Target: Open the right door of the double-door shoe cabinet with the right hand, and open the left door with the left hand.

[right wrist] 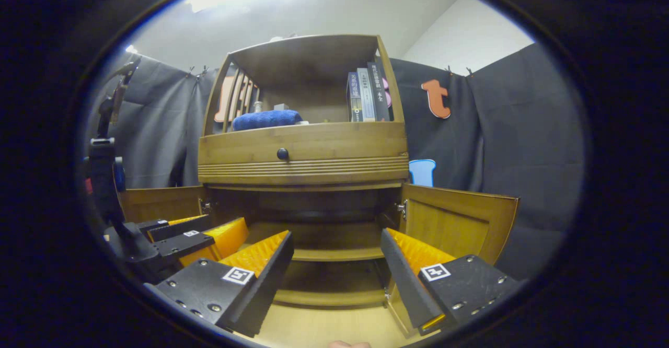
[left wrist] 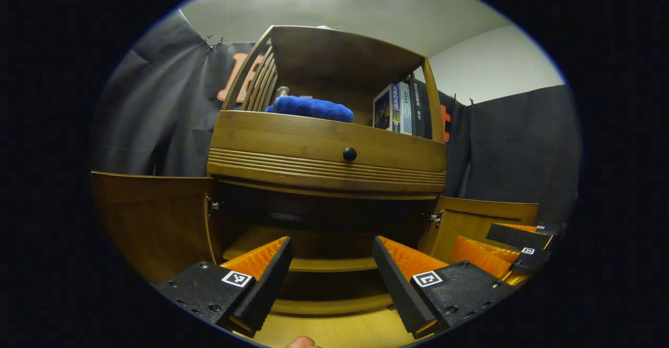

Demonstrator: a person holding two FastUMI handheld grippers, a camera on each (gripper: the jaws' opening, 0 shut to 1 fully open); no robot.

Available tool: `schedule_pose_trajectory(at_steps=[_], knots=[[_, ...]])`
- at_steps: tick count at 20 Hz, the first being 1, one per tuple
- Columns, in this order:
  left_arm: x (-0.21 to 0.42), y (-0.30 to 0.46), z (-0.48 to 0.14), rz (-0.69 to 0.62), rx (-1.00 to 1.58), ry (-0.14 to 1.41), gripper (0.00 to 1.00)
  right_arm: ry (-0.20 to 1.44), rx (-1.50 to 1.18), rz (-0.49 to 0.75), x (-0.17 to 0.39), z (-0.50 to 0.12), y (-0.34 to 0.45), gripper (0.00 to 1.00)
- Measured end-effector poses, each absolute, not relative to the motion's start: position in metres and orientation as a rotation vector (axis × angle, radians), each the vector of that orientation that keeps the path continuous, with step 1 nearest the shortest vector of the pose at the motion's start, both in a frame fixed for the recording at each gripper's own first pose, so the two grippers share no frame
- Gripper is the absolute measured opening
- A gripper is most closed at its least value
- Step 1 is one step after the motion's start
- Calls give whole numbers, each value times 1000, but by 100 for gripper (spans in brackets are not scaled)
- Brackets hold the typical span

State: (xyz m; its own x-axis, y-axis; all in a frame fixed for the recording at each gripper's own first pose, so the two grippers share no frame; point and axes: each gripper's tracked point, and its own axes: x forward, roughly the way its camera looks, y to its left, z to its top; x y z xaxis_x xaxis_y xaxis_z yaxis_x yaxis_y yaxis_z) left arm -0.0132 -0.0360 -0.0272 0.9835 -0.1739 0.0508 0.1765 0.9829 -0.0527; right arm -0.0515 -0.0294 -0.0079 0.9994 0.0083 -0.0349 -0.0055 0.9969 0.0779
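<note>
The wooden shoe cabinet [left wrist: 324, 149] [right wrist: 303, 149] faces both cameras with both lower doors swung out. Its left door [left wrist: 151, 217] [right wrist: 159, 201] stands wide at the left, and its right door [left wrist: 483, 220] [right wrist: 452, 220] stands wide at the right. Inside, bare shelves [left wrist: 308, 262] [right wrist: 334, 254] show. My left gripper [left wrist: 332, 264] is open in front of the opening, holding nothing. My right gripper [right wrist: 337, 264] is open too, just left of the right door's inner face. Each view also catches the other gripper [left wrist: 517, 246] [right wrist: 177, 238] off to the side.
A drawer with a dark round knob [left wrist: 349, 154] [right wrist: 283, 153] sits above the doors. On the upper shelf lie a blue towel [left wrist: 311, 108] [right wrist: 266, 119] and upright books [left wrist: 400, 108] [right wrist: 368, 97]. A blue object [right wrist: 422, 172] stands behind the cabinet's right side.
</note>
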Motion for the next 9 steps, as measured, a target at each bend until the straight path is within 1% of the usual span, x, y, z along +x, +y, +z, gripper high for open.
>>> schedule_pose_trajectory(at_steps=[2, 3, 9], knots=[[-14, -36, -25, -182, -51, -52, 96, 33, 81, 0, -53, -7, -30, 97], [-14, -36, -24, -185, -50, -57, 96, 30, 83, -1, -53, -6, -30, 100], [-14, -37, -21, -203, -44, -65, 95, 31, 83, -22, -56, -5, -32, 100]])
